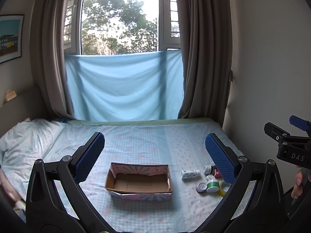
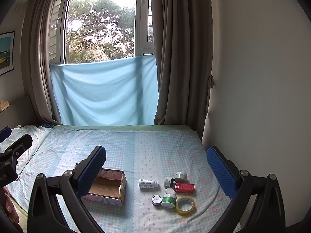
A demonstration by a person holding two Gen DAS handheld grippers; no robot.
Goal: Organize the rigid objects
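Both grippers hang above the near edge of the bed, nothing between their blue pads. The left gripper (image 1: 154, 155) has its fingers spread wide apart, framing the cardboard box (image 1: 139, 182) below it. The right gripper (image 2: 156, 167) is just as wide, its fingers apart over the cluster of small items.

On the checked bedsheet (image 2: 136, 151) the open box sits left of the cluster, with only bare cardboard showing inside. To its right lie a roll of clear yellowish tape (image 2: 185, 205), nearest of all, then a green-banded jar (image 2: 168, 200) touching it and a small round tin (image 2: 156, 200) just beside that. A little farther sit a white bottle on its side (image 2: 148, 184), a red carton (image 2: 184, 187), a dark-capped bottle (image 2: 168, 181) and a pale jar (image 2: 180, 177), all close together.

A pillow (image 1: 25, 139) rests at the left. Beyond the bed a light blue cloth (image 2: 105, 93) hangs across the lower window, between brown curtains (image 2: 180, 58).
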